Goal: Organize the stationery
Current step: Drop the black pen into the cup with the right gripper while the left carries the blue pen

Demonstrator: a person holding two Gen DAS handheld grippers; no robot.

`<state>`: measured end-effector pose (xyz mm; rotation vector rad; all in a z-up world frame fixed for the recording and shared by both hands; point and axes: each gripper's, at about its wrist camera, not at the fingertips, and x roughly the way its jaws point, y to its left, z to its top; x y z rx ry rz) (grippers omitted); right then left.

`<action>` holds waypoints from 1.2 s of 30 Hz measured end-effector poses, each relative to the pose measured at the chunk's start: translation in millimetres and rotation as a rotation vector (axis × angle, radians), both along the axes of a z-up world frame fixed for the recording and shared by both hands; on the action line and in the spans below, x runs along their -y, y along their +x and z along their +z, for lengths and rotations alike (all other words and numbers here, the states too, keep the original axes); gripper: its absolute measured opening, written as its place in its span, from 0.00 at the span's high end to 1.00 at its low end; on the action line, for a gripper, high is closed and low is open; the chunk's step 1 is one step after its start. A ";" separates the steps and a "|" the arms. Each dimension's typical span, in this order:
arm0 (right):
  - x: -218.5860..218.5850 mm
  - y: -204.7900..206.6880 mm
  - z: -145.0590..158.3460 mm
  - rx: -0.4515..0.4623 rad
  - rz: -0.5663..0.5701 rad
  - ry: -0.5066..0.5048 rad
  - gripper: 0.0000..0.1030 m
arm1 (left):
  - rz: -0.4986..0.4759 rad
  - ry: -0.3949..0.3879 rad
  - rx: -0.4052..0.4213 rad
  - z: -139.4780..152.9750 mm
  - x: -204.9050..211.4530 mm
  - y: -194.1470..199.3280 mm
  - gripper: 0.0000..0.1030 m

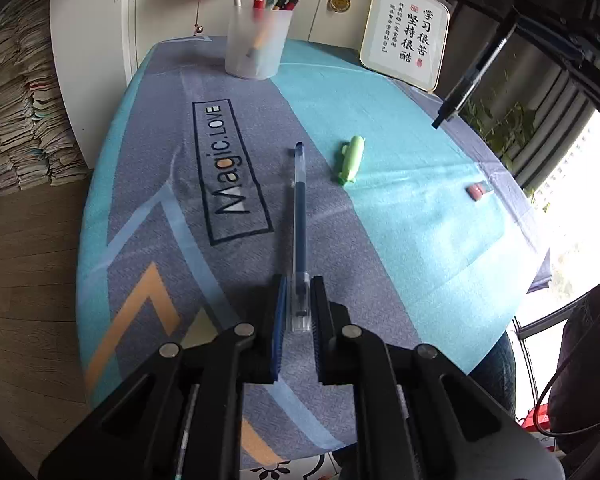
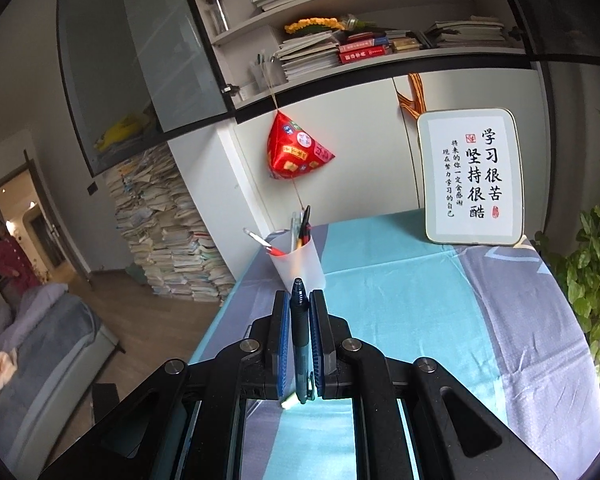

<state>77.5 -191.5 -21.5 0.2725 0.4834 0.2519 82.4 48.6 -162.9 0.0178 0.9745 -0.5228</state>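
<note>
My left gripper [image 1: 299,312] is closed around the clear end of a blue gel pen [image 1: 299,208], which lies on the tablecloth pointing away from me. My right gripper [image 2: 300,328] is shut on a dark pen [image 2: 300,320] and holds it in the air, aimed toward the translucent pen cup [image 2: 300,268]. In the left wrist view the dark pen [image 1: 470,80] hangs at the upper right, and the cup [image 1: 256,40] with several pens stands at the table's far edge. A green eraser-like piece [image 1: 350,158] and a small pink eraser [image 1: 476,191] lie on the cloth.
A framed calligraphy sign [image 1: 406,32] [image 2: 474,178] leans on the wall at the back. A red ornament [image 2: 296,152] hangs above the cup. Potted leaves [image 2: 592,280] stand off the table's right edge. Stacks of books [image 2: 164,232] fill the floor at left.
</note>
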 end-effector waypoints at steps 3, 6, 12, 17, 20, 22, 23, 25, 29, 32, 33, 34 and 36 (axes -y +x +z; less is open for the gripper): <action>1.3 -1.8 1.3 0.007 -0.004 -0.004 0.89 | 0.005 0.014 0.037 13.3 -3.2 -4.4 0.91; 3.6 -0.9 1.9 0.008 -0.006 0.006 0.89 | -0.001 0.026 0.083 33.2 -4.6 -9.6 0.91; 5.3 -3.8 6.3 0.022 -0.005 0.023 0.89 | -0.023 0.039 0.182 78.8 -3.9 -3.7 0.91; 6.8 -8.5 11.1 0.037 -0.007 0.030 0.89 | -0.039 0.049 0.256 108.9 -0.4 7.2 0.91; 8.4 -9.0 13.4 0.039 -0.009 0.033 0.89 | -0.052 0.047 0.289 125.1 2.2 13.9 0.91; 9.0 -9.8 15.2 0.044 -0.008 0.034 0.89 | -0.060 0.049 0.310 136.4 5.6 19.8 0.91; 9.3 -10.5 16.1 0.048 -0.009 0.035 0.89 | -0.059 0.048 0.322 142.5 7.2 22.4 0.91; 9.6 -10.4 18.4 0.054 -0.011 0.034 0.89 | -0.061 0.045 0.336 151.4 10.5 27.6 0.91; 9.5 -8.8 22.2 0.060 -0.009 0.034 0.89 | -0.061 0.030 0.373 169.1 14.2 35.3 0.91; 7.3 -4.6 26.1 0.068 -0.007 0.021 0.89 | -0.057 0.009 0.407 185.0 17.2 45.3 0.91; 6.5 -2.3 27.5 0.070 -0.005 0.022 0.89 | -0.051 0.001 0.420 191.0 18.3 50.8 0.91; 5.6 -0.1 28.8 0.072 -0.003 0.021 0.89 | -0.053 -0.004 0.427 196.5 20.4 56.2 0.91; 3.5 5.2 32.1 0.075 0.005 0.024 0.89 | -0.051 -0.024 0.445 210.0 24.5 68.3 0.91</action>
